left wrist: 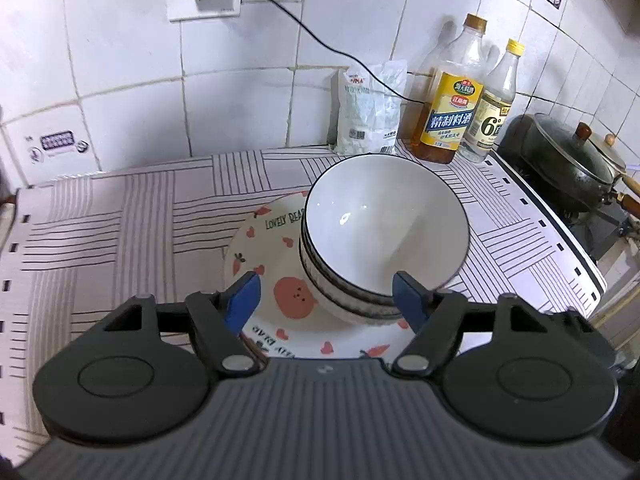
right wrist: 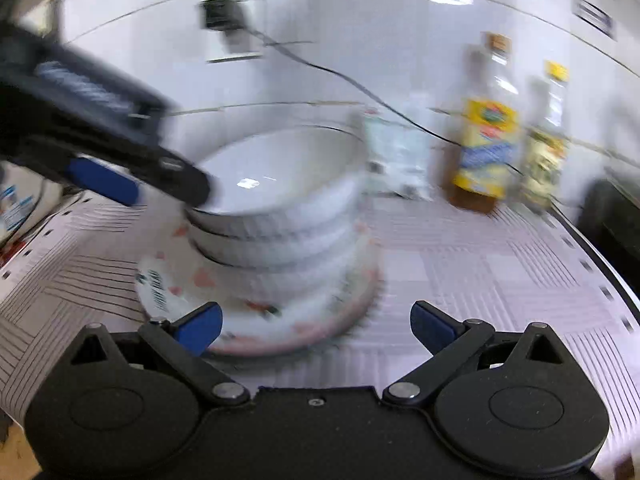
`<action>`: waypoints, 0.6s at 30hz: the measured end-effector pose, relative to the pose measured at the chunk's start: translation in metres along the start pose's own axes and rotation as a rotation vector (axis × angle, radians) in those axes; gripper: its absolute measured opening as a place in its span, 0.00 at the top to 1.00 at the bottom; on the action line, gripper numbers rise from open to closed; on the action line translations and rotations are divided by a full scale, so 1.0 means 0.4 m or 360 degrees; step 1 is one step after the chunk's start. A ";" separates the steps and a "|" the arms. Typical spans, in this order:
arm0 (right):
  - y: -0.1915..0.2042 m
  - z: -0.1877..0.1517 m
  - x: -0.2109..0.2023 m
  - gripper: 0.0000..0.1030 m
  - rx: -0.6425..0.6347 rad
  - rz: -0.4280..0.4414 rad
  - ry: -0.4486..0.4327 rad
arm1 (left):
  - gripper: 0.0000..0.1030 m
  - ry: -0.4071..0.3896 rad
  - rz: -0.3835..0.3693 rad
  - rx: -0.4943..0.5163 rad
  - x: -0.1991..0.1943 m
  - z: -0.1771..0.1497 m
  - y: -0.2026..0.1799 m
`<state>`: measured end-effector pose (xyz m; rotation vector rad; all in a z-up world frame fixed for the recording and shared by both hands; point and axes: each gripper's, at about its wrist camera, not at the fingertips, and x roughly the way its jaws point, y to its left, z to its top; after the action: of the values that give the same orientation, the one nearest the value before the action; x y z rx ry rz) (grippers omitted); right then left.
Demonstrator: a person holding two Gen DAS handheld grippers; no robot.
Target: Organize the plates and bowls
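A stack of white bowls [left wrist: 384, 236] with dark-banded sides sits on a white plate [left wrist: 272, 276] printed with pink bears and "LOVELY BEAR". My left gripper [left wrist: 326, 298] is open just above the plate's near side, its blue pads either side of the stack's base without touching. In the blurred right wrist view the bowl stack [right wrist: 280, 208] on the plate [right wrist: 256, 320] stands ahead and slightly left. My right gripper [right wrist: 316, 326] is open and empty at the plate's near edge. The left gripper [right wrist: 104, 184] also shows there, beside the stack's top left rim.
A striped cloth [left wrist: 120, 232] covers the counter. A white bag [left wrist: 368, 108] and two bottles [left wrist: 448, 92] stand against the tiled back wall. A dark wok with lid [left wrist: 560, 160] sits on the stove at the right. A cable [left wrist: 304, 28] hangs from a wall socket.
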<state>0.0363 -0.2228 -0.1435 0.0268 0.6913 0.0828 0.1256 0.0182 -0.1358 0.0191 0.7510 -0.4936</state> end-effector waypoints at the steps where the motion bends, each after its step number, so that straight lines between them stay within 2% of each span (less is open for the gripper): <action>1: -0.019 -0.003 -0.015 0.01 0.0060 -0.0016 0.0013 | 0.27 -0.0006 0.0007 0.0003 -0.014 -0.003 -0.005; 8: -0.089 0.054 -0.097 0.01 0.0299 -0.0153 -0.0010 | 0.06 -0.0034 0.0073 -0.0004 -0.096 -0.018 -0.035; 12: -0.092 0.101 -0.143 0.01 0.0329 -0.0318 0.0017 | 0.00 -0.0026 0.0186 -0.0013 -0.141 -0.017 -0.045; 16: -0.106 0.138 -0.200 0.01 0.0335 -0.0295 0.0008 | 0.00 0.0061 0.0340 -0.0073 -0.171 -0.017 -0.050; 18: -0.112 0.153 -0.232 0.01 0.0344 -0.0247 -0.0008 | 0.00 0.0077 0.0373 -0.0109 -0.192 -0.026 -0.048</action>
<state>0.0072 -0.2752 -0.0398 0.1804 0.6927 -0.1412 0.0628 0.0357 -0.0900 0.0548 0.8012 -0.2449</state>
